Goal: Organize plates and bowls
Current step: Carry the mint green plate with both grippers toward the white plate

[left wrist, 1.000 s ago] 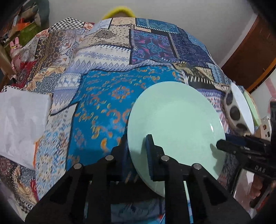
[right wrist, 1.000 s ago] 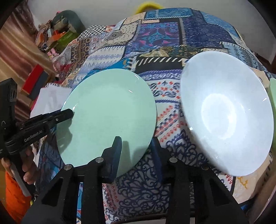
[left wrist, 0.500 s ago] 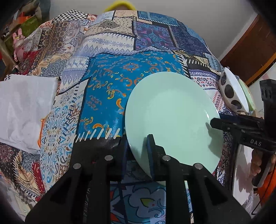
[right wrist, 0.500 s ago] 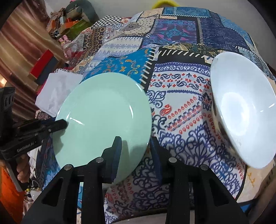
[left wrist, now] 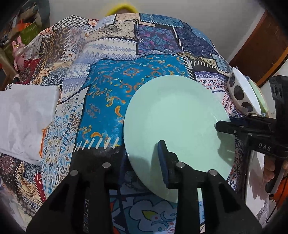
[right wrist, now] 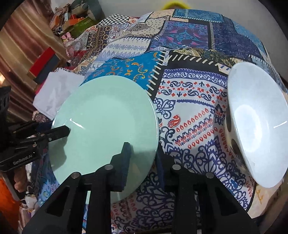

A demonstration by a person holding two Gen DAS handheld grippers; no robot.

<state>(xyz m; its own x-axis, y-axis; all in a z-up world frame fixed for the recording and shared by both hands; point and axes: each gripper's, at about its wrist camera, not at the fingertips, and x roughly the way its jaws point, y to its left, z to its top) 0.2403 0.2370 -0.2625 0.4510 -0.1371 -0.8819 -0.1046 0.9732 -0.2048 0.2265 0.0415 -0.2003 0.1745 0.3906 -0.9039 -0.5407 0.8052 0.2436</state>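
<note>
Plate (left wrist: 176, 115) rim between both tools' fingers.

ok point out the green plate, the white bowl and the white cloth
green plate (right wrist: 108, 115), right wrist view, centre of its face
white bowl (right wrist: 255, 115), right wrist view, inner wall
white cloth (left wrist: 23, 115), left wrist view, middle of the folded cloth

The table was covered in a busy patchwork cloth (left wrist: 115, 100), mostly blues with orange swirls. Behind its far edge was a plain pale wall (left wrist: 198, 14), with a brown wooden door (left wrist: 261, 46) off to the right. Left side was a mess: cluttered boxes (right wrist: 72, 19), a red box (right wrist: 43, 59) and brownish curtains (right wrist: 19, 41).
</note>
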